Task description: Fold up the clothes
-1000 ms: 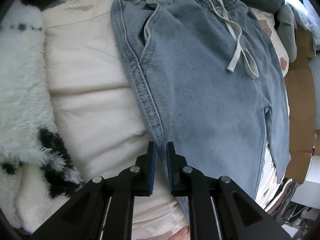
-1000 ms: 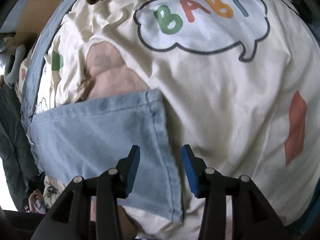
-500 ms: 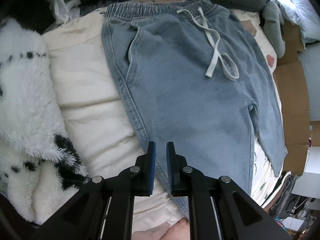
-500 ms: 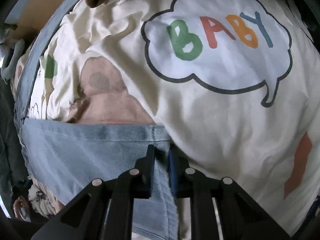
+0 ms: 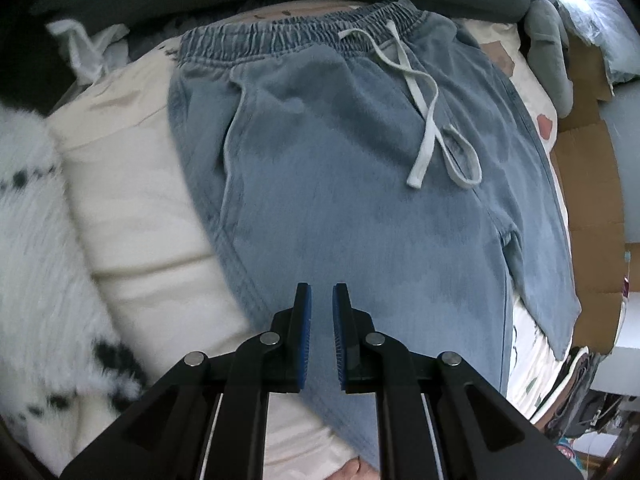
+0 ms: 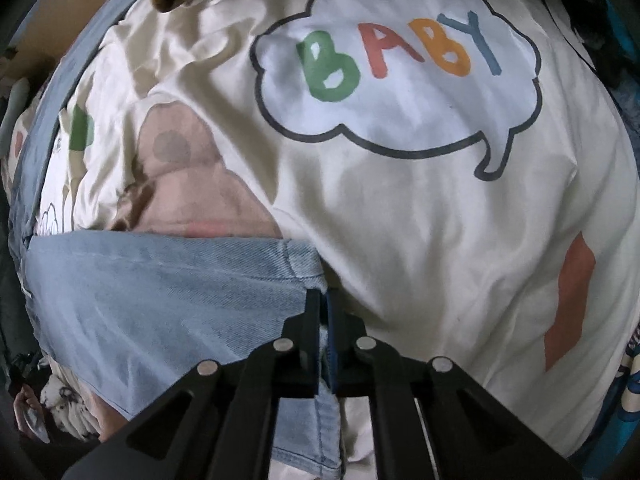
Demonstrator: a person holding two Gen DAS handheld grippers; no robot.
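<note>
Close in, the right gripper (image 6: pixel 324 300) is clamped tight on the hem corner of the jeans (image 6: pixel 160 300), while the left gripper (image 5: pixel 322 300) pinches their side seam through a narrow gap. Beyond, the jeans lie flat on a cream bedsheet (image 6: pixel 400 240), drawstring (image 5: pixel 424 120) and waistband (image 5: pixel 300 28) farthest off.

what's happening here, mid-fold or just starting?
Just starting, it looks like. A person works two handheld tongs over light-blue drawstring jeans spread flat on a cream bedcover. The right tongs have clamped the hem corner of a trouser leg. The left tongs are nearly shut over the jeans' side seam; whether they pinch fabric isn't clear. No fold made yet.
</note>
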